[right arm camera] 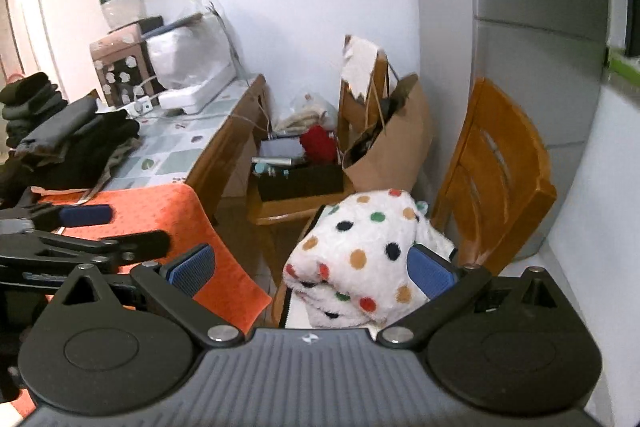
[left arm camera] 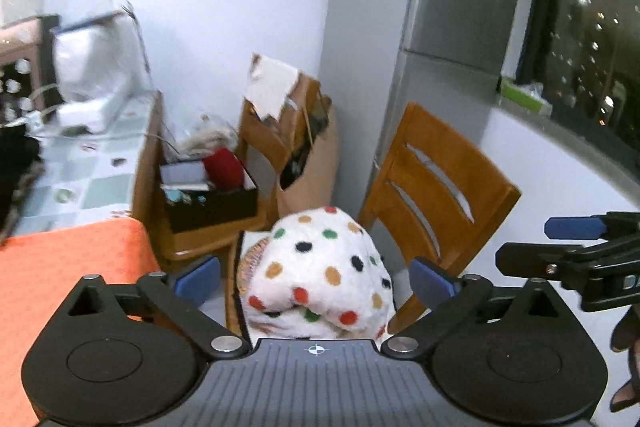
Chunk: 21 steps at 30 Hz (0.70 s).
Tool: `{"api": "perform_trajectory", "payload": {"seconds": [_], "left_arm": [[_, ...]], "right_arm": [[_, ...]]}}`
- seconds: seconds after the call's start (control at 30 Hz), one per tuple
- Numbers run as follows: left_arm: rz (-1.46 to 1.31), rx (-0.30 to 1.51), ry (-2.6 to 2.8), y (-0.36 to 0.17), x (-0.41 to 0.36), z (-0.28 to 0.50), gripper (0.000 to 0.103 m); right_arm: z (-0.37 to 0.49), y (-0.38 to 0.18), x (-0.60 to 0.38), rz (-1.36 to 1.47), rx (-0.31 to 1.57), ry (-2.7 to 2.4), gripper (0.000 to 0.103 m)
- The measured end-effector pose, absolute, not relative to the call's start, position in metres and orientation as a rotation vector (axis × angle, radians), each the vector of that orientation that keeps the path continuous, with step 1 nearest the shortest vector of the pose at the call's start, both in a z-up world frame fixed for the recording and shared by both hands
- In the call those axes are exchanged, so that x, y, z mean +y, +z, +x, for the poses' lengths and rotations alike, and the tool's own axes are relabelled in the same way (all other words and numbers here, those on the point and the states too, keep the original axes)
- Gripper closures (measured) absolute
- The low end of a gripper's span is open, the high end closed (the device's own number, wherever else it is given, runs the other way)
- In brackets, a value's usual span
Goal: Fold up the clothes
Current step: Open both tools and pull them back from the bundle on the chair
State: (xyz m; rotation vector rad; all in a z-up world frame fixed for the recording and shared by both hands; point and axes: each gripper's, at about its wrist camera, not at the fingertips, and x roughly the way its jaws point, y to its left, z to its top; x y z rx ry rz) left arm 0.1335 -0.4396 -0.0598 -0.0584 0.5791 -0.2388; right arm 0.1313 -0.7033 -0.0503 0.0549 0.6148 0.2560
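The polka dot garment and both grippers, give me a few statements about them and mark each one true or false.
1. The polka dot garment is white with coloured dots. True.
2. The left gripper is clamped shut on the garment. False: its fingers stand wide apart, open.
3. The right gripper is open. True.
4. The garment lies spread flat on the orange cloth. False: it sits bundled beside the cloth, near the wooden chair.
5. Dark folded clothes are stacked on the table. True.
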Motion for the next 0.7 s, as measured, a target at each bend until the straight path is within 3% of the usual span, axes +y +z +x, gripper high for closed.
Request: {"api": "perform_trajectory", "payload": {"seconds": [0.7], "left_arm": [[-0.121, 0.395, 0.039, -0.009, -0.327, -0.022, 0.0]], "right_arm": [[0.002, 0.001, -0.625, 0.061, 0.502, 0.255, 0.0]]}}
